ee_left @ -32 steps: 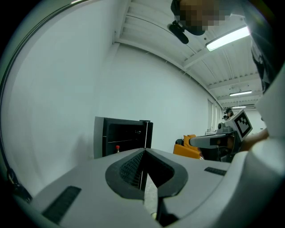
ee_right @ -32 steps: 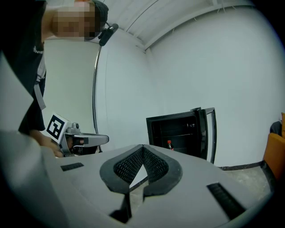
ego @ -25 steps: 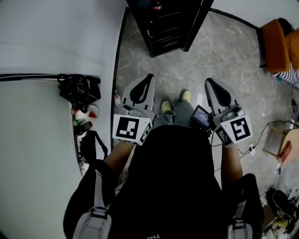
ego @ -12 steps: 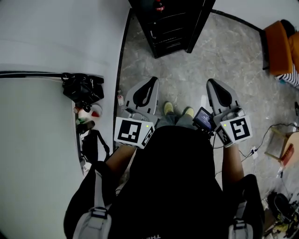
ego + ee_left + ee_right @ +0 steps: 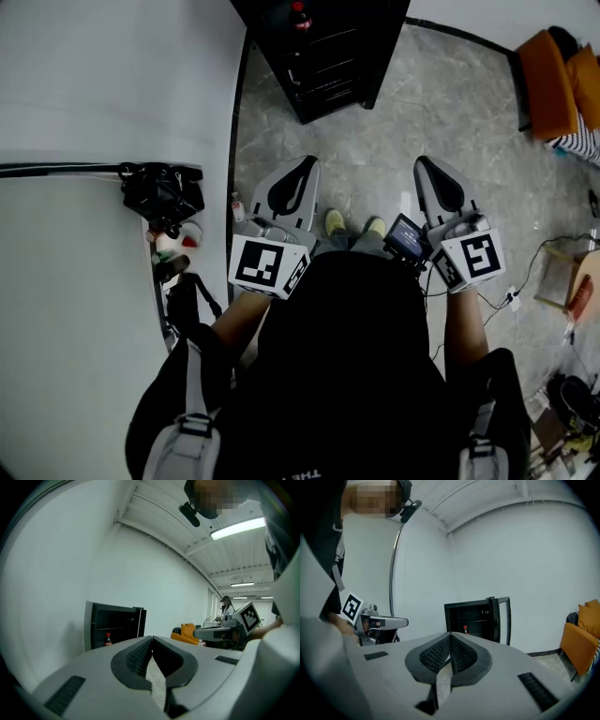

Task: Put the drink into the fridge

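Note:
The drink, a dark bottle with a red cap (image 5: pixel 298 14), stands on a shelf inside the black fridge (image 5: pixel 323 56), whose door hangs open. The bottle (image 5: pixel 108 640) also shows small and far ahead in the left gripper view, and the bottle (image 5: pixel 465 630) likewise in the right gripper view. My left gripper (image 5: pixel 306 165) and right gripper (image 5: pixel 424 166) are held side by side in front of the body, well short of the fridge. Both are shut, with the jaws meeting and nothing between them.
A white wall and a white ledge (image 5: pixel 75 281) run along the left, with a black bag (image 5: pixel 159 192) and small bottles (image 5: pixel 173 242) at its edge. An orange chair (image 5: pixel 553 84) stands at the far right. Cables and clutter (image 5: pixel 558 272) lie on the grey floor to the right.
The person's feet have shifted in a step and the fridge sits slightly higher in the head view. Both grippers stay shut and empty in front of the body.

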A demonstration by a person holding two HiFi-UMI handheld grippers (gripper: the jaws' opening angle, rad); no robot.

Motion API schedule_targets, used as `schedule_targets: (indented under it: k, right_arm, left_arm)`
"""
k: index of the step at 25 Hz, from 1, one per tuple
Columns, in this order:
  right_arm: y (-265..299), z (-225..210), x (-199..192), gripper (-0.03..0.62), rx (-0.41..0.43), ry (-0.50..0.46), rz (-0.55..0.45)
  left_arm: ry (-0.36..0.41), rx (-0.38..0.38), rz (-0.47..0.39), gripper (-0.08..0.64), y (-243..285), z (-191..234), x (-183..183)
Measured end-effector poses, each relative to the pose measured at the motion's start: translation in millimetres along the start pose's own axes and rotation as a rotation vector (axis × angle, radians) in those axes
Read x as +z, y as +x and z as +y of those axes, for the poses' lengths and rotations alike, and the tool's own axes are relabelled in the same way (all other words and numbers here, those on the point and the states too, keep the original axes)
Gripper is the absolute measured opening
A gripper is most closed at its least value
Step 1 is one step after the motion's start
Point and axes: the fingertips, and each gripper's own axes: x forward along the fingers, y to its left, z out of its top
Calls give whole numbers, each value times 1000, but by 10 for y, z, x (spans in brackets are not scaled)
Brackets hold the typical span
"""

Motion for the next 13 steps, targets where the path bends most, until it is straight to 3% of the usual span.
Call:
schedule_targets:
  k: [13]
  right_arm:
    - [-53,-176,34,12,-57,-16,4]
  left_arm:
    - [-18,-26,-9,14,177,13,54]
